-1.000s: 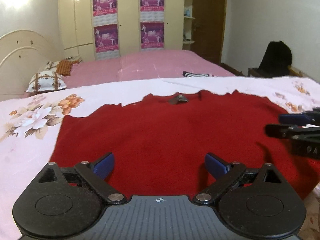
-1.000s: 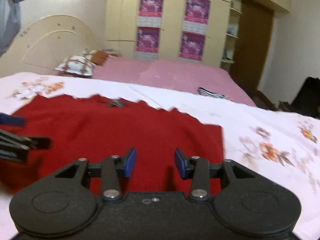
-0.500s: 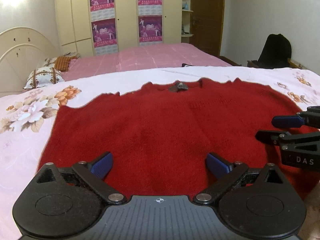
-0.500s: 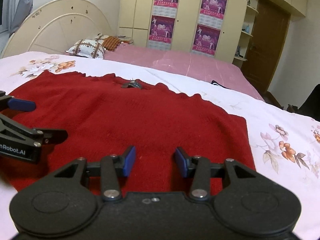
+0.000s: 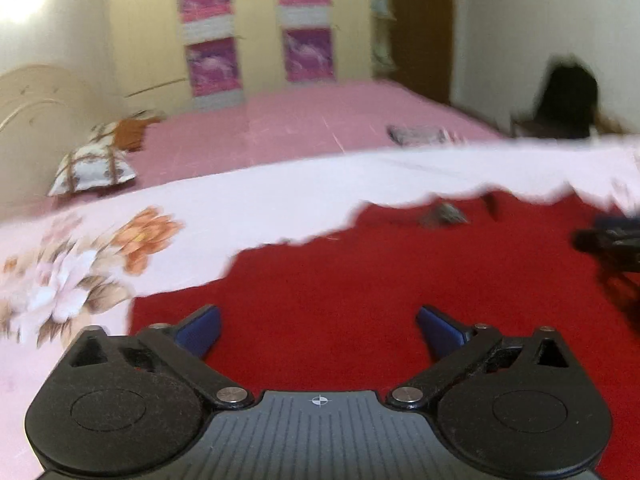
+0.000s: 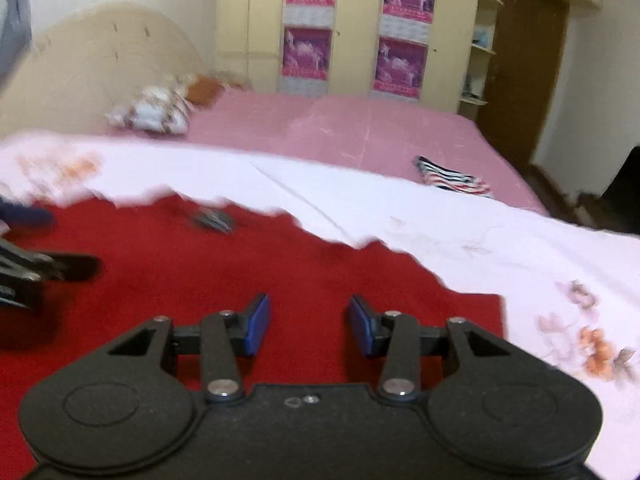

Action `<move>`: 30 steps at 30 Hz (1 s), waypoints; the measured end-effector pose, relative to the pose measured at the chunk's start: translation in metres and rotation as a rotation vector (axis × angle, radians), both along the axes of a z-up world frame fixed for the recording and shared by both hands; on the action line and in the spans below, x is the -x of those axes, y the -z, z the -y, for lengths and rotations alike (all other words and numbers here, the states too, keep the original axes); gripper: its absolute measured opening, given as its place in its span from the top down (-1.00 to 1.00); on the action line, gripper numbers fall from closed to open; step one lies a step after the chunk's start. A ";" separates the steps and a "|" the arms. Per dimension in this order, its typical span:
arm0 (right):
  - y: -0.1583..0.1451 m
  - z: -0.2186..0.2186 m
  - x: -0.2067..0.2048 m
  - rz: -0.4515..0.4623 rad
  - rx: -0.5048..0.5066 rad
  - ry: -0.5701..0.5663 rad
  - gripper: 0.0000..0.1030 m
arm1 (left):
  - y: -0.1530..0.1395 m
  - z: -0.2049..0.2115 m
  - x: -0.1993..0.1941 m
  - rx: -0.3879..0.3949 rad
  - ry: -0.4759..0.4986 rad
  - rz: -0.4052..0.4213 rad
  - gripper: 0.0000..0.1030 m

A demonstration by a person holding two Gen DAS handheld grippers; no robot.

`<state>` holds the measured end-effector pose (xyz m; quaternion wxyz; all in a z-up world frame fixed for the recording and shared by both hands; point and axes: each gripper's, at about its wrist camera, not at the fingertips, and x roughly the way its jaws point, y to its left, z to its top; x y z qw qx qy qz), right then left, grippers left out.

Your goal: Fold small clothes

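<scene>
You're hovering both over the red sweater [image 5: 380,300] lying flat on the bed [image 5: 280,196]: left hand-held gripper [image 5: 318,330] spreading wide, empty; right hand-held gripper [image 6: 308,326] gaping narrower, empty, readying an edge grab.

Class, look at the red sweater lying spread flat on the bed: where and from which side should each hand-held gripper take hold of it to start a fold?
Probably the near bottom hem of the red sweater, one corner each. The left hand-held gripper and right hand-held gripper both stand open above that hem. The sweater lies flat, so only its edges offer a lip; come in low from the near side.
</scene>
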<state>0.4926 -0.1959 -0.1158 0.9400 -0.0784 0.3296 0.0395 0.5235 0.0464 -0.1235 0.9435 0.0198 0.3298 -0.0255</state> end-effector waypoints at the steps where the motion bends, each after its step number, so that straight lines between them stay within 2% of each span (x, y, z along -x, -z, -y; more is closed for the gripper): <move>1: 0.000 0.016 -0.002 0.002 -0.047 0.036 0.21 | 0.003 -0.008 -0.001 0.050 -0.027 -0.009 -1.00; 2: 0.000 0.020 -0.002 0.004 -0.056 0.031 0.21 | 0.003 -0.008 -0.002 0.055 -0.028 -0.011 -1.00; 4: 0.003 0.008 0.000 0.019 0.029 -0.004 0.16 | 0.001 0.004 -0.005 -0.008 -0.013 -0.006 -1.00; 5: 0.004 0.003 0.001 0.026 0.055 -0.008 0.16 | 0.000 0.004 -0.005 -0.010 -0.014 -0.004 -1.00; 8: -0.005 0.003 0.009 0.040 0.048 0.003 0.20 | -0.016 0.004 0.015 -0.009 -0.009 0.060 -1.00; 10: -0.020 0.004 0.029 0.125 0.030 -0.021 0.15 | -0.021 0.005 0.028 0.023 0.006 0.099 -1.00; 11: -0.022 0.002 0.034 0.133 0.028 -0.046 0.14 | -0.020 0.010 0.028 0.029 0.022 0.101 -1.00; 16: -0.005 -0.021 0.025 0.078 0.056 -0.155 0.15 | -0.010 0.034 0.004 -0.024 0.094 0.043 -1.00; 18: 0.007 -0.021 0.009 0.052 0.122 -0.127 0.10 | -0.004 0.029 -0.012 -0.017 0.081 0.015 -1.00; 20: 0.011 -0.012 -0.008 0.037 0.099 -0.087 -0.07 | -0.001 0.023 -0.021 -0.003 0.060 0.000 -1.00; 24: 0.011 -0.007 -0.025 0.012 0.082 -0.075 -0.13 | -0.001 0.023 -0.030 0.008 0.048 -0.019 -1.00; 27: -0.003 -0.005 -0.012 0.034 0.083 -0.068 -0.04 | -0.015 0.027 -0.006 -0.004 0.059 0.045 -1.00; 30: -0.017 -0.002 0.017 0.064 0.021 -0.117 0.05 | -0.024 0.030 0.032 0.048 0.069 0.070 -1.00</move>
